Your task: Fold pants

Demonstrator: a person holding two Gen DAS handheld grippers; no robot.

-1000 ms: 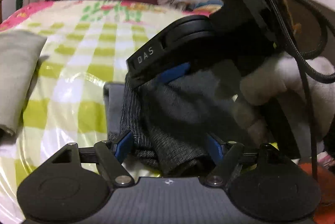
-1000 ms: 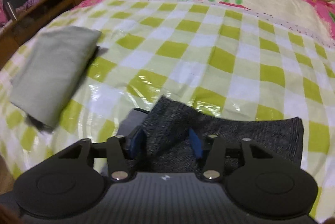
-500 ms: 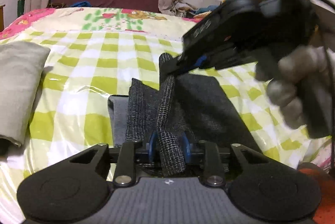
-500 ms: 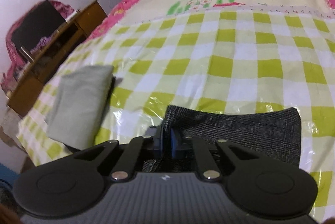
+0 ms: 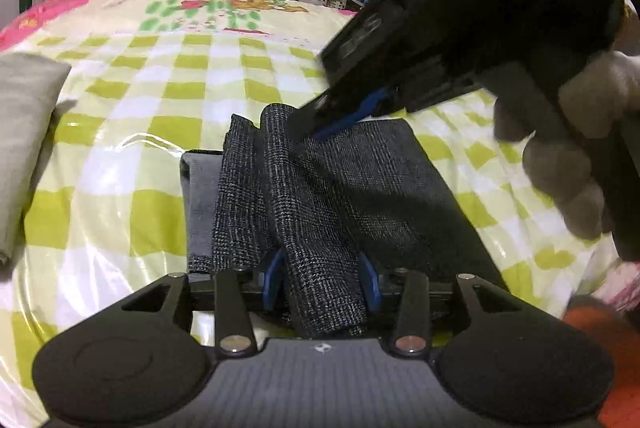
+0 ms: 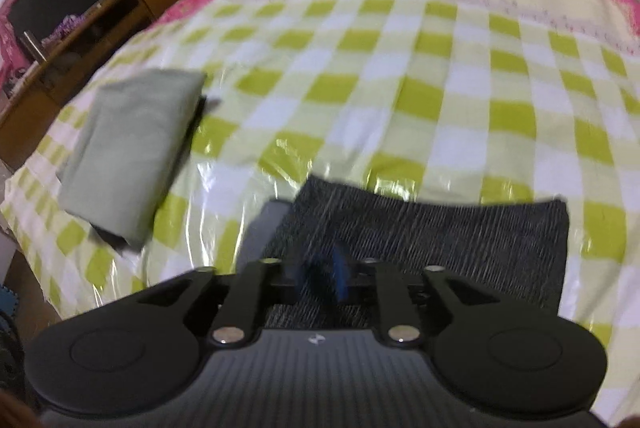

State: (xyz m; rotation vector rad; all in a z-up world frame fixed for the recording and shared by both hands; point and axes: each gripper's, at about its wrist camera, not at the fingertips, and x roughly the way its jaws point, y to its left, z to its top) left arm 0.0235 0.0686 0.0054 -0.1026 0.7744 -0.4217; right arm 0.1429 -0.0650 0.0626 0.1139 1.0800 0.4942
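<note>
Dark grey checked pants (image 5: 380, 180) lie folded on the bed, with a raised ridge of cloth running down their middle. My left gripper (image 5: 320, 280) sits at the near end of that ridge. Its jaws are opening and the ridge stands between the blue pads, loosely filling the gap. My right gripper (image 5: 320, 124), held by a gloved hand (image 5: 568, 156), has its tips at the far end of the ridge. In the blurred right wrist view the right gripper (image 6: 320, 276) hovers over the pants (image 6: 460, 232). Its jaws are opening, a narrow gap between the pads.
A folded pale green cloth (image 6: 128, 148) lies on the left of the bed (image 6: 400, 76), also seen in the left wrist view as the folded cloth (image 5: 24, 132). A wooden cabinet (image 6: 100, 16) stands beyond the bed's left edge. Curtains and a window are at the back.
Both grippers pinched the pants' fold half a second ago and their jaws have since widened. The right gripper has lifted slightly and tilted; the cloth ridge still stands.
</note>
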